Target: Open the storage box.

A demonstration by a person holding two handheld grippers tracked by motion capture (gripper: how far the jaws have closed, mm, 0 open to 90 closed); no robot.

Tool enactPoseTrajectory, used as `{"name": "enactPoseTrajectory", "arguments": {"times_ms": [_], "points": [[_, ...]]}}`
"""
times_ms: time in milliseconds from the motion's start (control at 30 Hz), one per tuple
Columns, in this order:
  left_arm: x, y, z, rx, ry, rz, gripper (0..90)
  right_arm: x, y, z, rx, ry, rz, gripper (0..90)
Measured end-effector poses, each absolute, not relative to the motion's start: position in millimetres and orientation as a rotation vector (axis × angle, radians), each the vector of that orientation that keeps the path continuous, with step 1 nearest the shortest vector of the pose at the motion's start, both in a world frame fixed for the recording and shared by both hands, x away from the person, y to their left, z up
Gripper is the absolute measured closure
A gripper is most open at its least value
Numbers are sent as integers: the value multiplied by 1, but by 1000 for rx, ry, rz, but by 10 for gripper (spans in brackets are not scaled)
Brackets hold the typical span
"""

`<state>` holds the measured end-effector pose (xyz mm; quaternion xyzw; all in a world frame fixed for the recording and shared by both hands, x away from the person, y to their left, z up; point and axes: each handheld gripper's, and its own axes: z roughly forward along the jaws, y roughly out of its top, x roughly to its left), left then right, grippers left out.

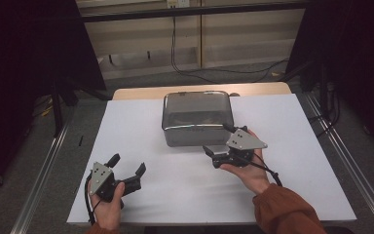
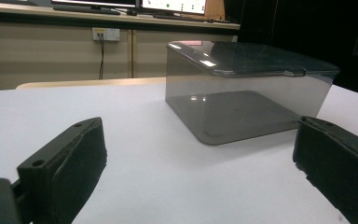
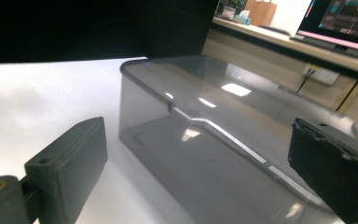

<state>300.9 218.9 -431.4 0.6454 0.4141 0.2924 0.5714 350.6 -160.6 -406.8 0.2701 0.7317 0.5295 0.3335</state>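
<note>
Right gripper (image 1: 218,149): jaws wide apart, nothing between them, tips just beside the near right corner of the smoked clear plastic box (image 1: 196,118); no contact visible. In the right gripper view the box (image 3: 214,140) sits close ahead w/ its lid edge and a small raised tab running between the two black jaws, lid closed and flush on the rim.

Left gripper (image 1: 126,168): jaws also spread wide, empty, resting low over the white sheet (image 1: 141,122), well apart from the box and to its near left. The left gripper view shows the box (image 2: 242,88) farther off, interior apparently empty, lid overhanging the wall slightly on the right.

Box position: centre-back of the sheet, long side facing the person, sitting flat, nothing else on the table.

Step in hand (judged): approach to the lid, prob. to open it, w/ the right gripper leading.

Doing it well:
- Bring one right jaw under the lid lip at the tab, other jaw above; close on the lip only, not the wall.
- Box looks light and slick on the sheet, so it may slide or tip when the lid is pulled. Bring the left gripper in to steady the left wall or near corner first.
- Lift slowly, along the hinge arc if hinged; which edge hinges cannot be told here.
</note>
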Motion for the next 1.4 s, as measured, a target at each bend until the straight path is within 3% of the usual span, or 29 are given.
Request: {"name": "enactPoseTrajectory", "arguments": {"times_ms": [1000,1400], "points": [[302,223,-432,1552,982,691,27,362,-119,-414,167,1862,791,176],[302,224,-432,1563,976,686,30,361,-106,-425,-75,1793,531,354]]}}
